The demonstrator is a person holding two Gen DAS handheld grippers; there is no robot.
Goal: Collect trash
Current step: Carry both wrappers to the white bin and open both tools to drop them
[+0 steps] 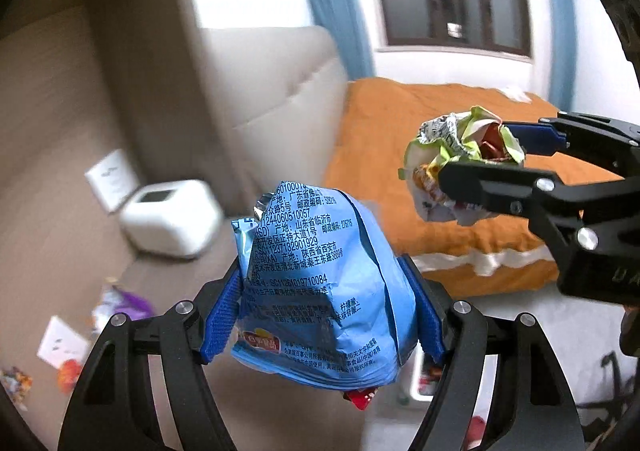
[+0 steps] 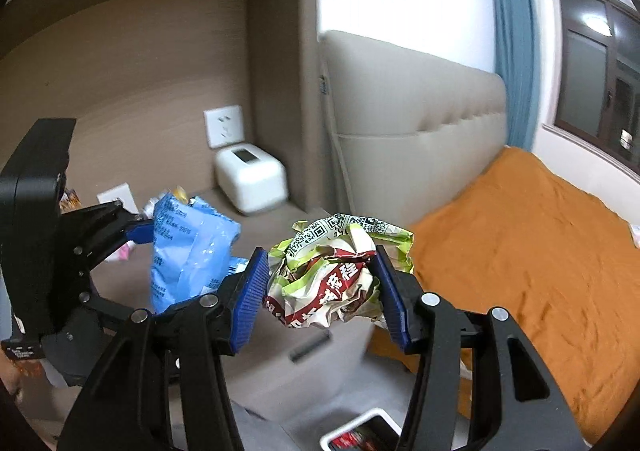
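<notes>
We carry both finds clear of the worktop (image 2: 240, 227): our left gripper (image 1: 320, 315) pinches the blue bag (image 1: 320, 291), our right gripper (image 2: 320, 291) pinches the crumpled wrapper (image 2: 336, 275). Held high, they seem bound for a bin.

Between the blue ribbed pads of the left gripper (image 1: 320, 315) sits a light blue bag (image 1: 320, 291) covered in dark blue printed lines, with a small red-and-yellow logo near its lower edge. The gripper arms are black with silver rivets. The right gripper (image 2: 322, 293) has the same black arms and blue pads; between them is a crumpled wrapper (image 2: 332, 275), lime green and white with dark red bands, white characters and black-and-white square codes on top. Beyond the wrapper lies an orange bedspread (image 2: 520, 251). Behind both grippers stand a beige padded headboard (image 2: 400, 123), a white box (image 2: 252, 179) and blue curtains (image 1: 332, 3).
</notes>
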